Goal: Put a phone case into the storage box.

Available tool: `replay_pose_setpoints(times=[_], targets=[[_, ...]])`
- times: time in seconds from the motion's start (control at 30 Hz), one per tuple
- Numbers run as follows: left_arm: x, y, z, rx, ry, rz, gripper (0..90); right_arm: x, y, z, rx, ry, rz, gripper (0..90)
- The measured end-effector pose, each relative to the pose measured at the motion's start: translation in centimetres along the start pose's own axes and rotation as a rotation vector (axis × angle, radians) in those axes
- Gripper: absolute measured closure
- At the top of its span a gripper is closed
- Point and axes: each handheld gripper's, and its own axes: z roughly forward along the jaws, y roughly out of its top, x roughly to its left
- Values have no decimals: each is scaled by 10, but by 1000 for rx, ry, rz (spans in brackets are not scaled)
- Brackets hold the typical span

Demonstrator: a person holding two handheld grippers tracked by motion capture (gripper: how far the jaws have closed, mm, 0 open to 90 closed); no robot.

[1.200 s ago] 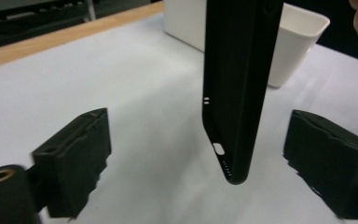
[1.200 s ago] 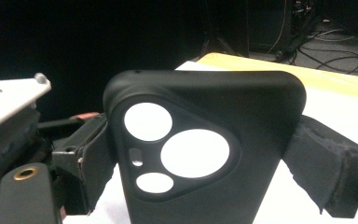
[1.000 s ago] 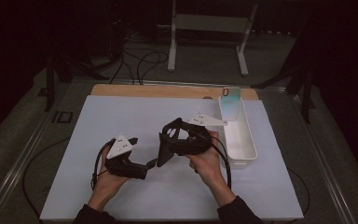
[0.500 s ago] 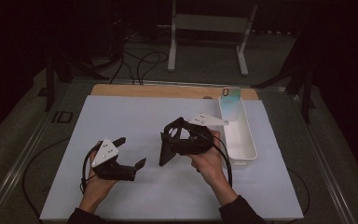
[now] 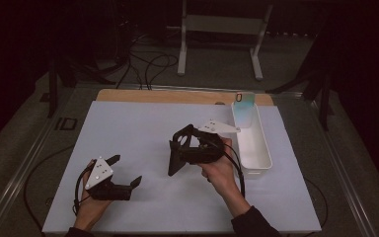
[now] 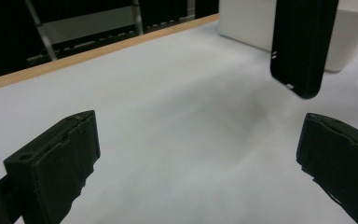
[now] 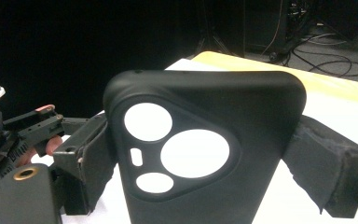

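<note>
A black phone case (image 5: 176, 157) with round camera cut-outs hangs upright above the white mat, and my right gripper (image 5: 181, 148) is shut on its sides. In the right gripper view the case (image 7: 200, 149) stands clamped between both jaws. My left gripper (image 5: 126, 170) rests low at the front left of the mat, open with nothing in it, well apart from the case. In the left gripper view its jaws (image 6: 196, 158) stand wide apart over bare mat, and the case's lower end (image 6: 303, 46) hangs at the upper right.
A long white bin (image 5: 251, 140) lies along the mat's right side, with a translucent greenish item (image 5: 244, 106) at its far end. A wooden strip (image 5: 177, 96) borders the mat's far edge. Cables trail from both grippers.
My left gripper has drawn away from the case, moving left and toward the front edge. The right gripper has held the case almost still.
</note>
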Motion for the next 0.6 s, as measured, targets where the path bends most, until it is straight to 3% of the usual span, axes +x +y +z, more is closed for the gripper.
replay_pose_setpoints(times=[0.4,0.6], targets=[[2,-9,-4,-8,18,13,0,-1,7,-1,-24,-6,-1,144],[4,-11,-4,-16,31,-2,0,-4,14,-1,-33,-21,-11,144]])
